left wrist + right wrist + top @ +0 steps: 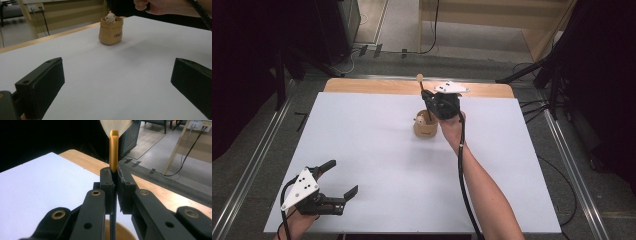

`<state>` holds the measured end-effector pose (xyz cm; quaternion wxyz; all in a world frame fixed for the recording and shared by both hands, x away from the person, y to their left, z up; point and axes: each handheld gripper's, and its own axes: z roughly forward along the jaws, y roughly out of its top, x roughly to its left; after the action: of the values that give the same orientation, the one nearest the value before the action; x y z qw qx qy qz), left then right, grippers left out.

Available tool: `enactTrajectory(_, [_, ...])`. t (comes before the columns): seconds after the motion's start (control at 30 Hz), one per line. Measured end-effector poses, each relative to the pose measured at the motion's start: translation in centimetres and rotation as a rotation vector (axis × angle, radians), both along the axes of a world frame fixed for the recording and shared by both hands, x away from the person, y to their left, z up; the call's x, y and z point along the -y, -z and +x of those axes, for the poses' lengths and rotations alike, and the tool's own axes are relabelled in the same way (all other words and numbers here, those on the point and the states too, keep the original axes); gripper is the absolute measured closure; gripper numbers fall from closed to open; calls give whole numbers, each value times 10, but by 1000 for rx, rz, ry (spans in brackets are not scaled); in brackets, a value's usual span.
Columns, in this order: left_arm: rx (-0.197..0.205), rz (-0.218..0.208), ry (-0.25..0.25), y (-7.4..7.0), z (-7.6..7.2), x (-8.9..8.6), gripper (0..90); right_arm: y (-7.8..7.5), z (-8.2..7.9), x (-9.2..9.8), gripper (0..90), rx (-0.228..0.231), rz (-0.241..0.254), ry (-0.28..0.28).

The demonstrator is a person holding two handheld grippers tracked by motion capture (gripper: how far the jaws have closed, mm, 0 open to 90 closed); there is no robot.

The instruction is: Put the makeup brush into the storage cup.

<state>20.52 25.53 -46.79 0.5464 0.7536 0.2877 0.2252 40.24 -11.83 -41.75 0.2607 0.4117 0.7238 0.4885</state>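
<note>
The right claw (428, 95) is clenched on a brush (114, 147), gripping its dark handle just below the gold collar, with pale bristles fanning out above. It hangs over a small tan pot (425, 126) that stands toward the far middle of the white desk (372, 165), and a little figure (110, 17) peeks out of the pot.

The brush looks to be going into or coming out of the pot, so keep it upright and move straight along its length. That way the handle should slide past the rim without tipping the light pot.

The left claw (343, 178) rests released at the near left corner, well apart. It could come over to steady the pot if it starts to shift.
</note>
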Motion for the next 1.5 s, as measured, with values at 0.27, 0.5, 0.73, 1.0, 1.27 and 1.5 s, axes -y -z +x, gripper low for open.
enactTrajectory(0.27, [-1, 4, -1, 0, 0, 0, 0, 5, 0, 0, 847, -17, -3, 0])
enactTrajectory(0.5, [0, 4, 0, 0, 0, 0, 0, 9, -1, 0, 847, -26, -5, -1])
enactTrajectory(0.73, [1, 3, 0, 0, 0, 0, 0, 10, -1, 1, 818, -36, -10, -1])
enactTrajectory(1.0, [1, 4, 2, 0, 0, 0, 0, 7, -5, 12, 258, -69, 55, -55])
enactTrajectory(1.27, [3, 5, 6, 0, 1, 1, 0, 0, -12, 15, 51, -108, 40, -98])
enactTrajectory(1.5, [0, 9, 6, 0, 1, 2, 0, -4, -20, 16, 0, -137, 16, -137])
